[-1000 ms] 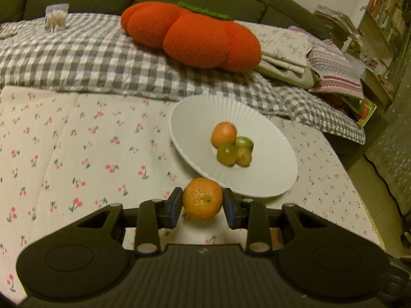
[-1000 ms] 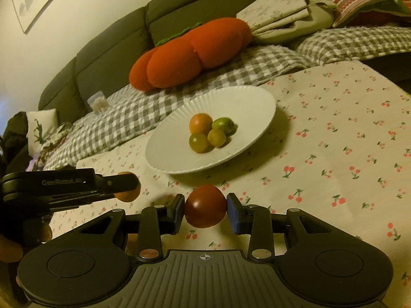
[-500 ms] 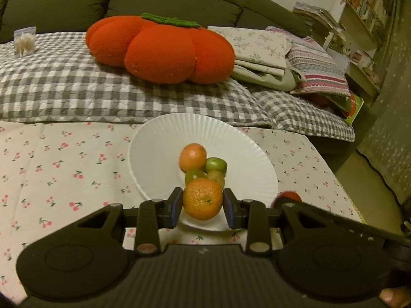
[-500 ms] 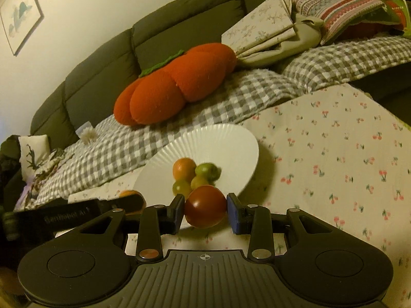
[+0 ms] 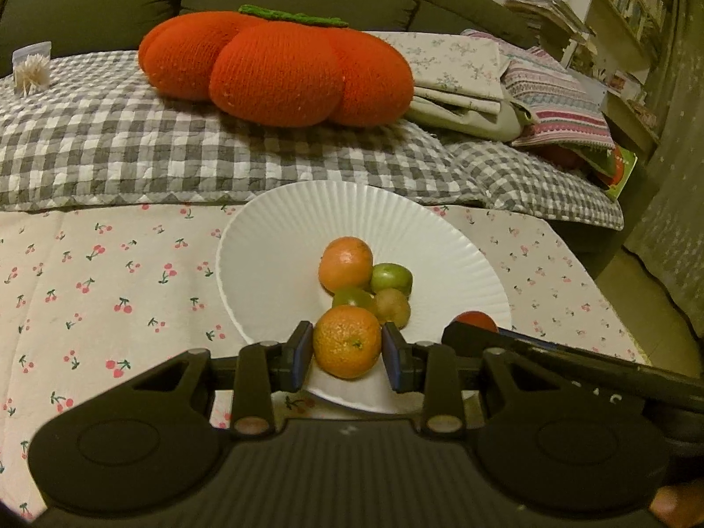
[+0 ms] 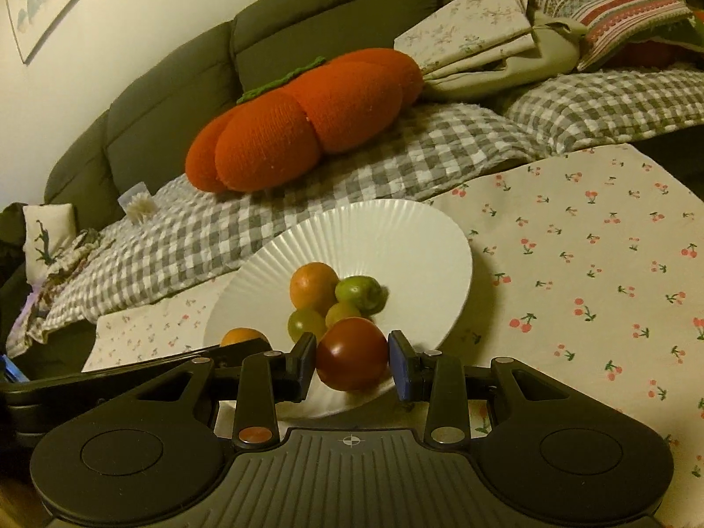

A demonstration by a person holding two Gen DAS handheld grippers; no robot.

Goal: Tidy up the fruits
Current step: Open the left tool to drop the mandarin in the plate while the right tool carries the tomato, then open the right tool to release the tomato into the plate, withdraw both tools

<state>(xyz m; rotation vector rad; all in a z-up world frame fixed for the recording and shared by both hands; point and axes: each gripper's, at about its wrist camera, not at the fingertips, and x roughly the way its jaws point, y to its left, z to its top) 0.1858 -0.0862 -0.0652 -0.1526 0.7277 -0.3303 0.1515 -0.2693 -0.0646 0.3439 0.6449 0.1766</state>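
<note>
My left gripper (image 5: 346, 354) is shut on an orange tangerine (image 5: 346, 342), held over the near rim of the white ribbed plate (image 5: 281, 237). A dark red tomato (image 6: 352, 353) sits clamped in my right gripper (image 6: 352, 363), also above the plate's (image 6: 396, 237) near edge. On the plate lie another tangerine (image 5: 346, 263) and three small green fruits (image 5: 390, 277). The right gripper with its tomato (image 5: 475, 321) shows at the lower right of the left wrist view. In the right wrist view the left gripper's tangerine (image 6: 243, 336) appears at the lower left.
The plate rests on a cherry-print cloth (image 5: 110, 273). Behind it lies a grey checked blanket (image 5: 132, 145) with a big red pumpkin-shaped cushion (image 5: 277, 66), folded linens (image 5: 457, 75) and a small box of toothpicks (image 5: 31, 68). A dark sofa back (image 6: 176, 88) rises beyond.
Both grippers have moved in toward the plate with their fruits still held, now hovering over its near rim. The plate looms larger in both views.
</note>
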